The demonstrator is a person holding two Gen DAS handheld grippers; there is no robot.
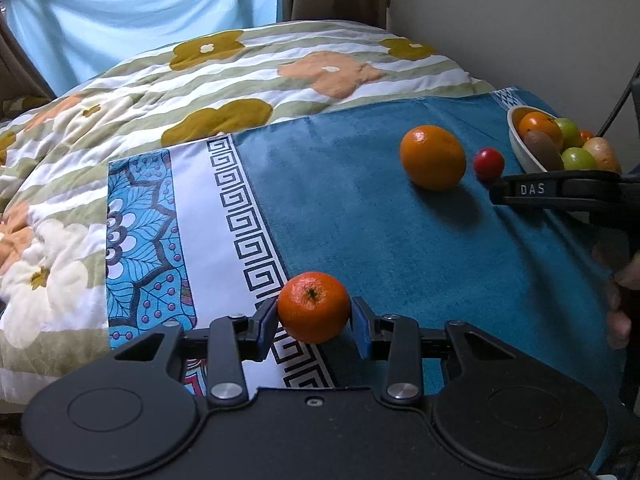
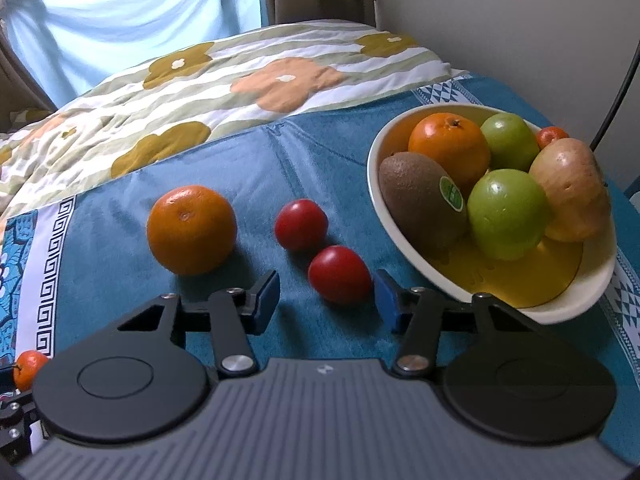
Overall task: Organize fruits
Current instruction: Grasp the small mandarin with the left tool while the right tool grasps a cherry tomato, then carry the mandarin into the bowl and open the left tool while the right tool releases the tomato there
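Note:
My left gripper (image 1: 314,312) is shut on a small mandarin (image 1: 314,306), stem side up, just above the patterned edge of the blue cloth (image 1: 380,240). A large orange (image 1: 434,158) and a red tomato (image 1: 488,164) lie further off on the cloth. In the right wrist view, my right gripper (image 2: 326,284) stands open around the nearer of two red tomatoes (image 2: 339,274). Its right pad is close to the fruit and its left pad is clear of it. The other tomato (image 2: 301,225) and the large orange (image 2: 191,229) lie beyond. The white bowl (image 2: 568,310) on the right holds several fruits.
In the bowl (image 1: 524,156) are an orange, a kiwi (image 2: 420,204), two green apples, a pale apple and a small mandarin. A floral quilt (image 1: 200,92) covers the bed beyond the cloth. A wall and a dark cable (image 2: 616,92) stand right; a blue curtain (image 2: 140,20) hangs behind.

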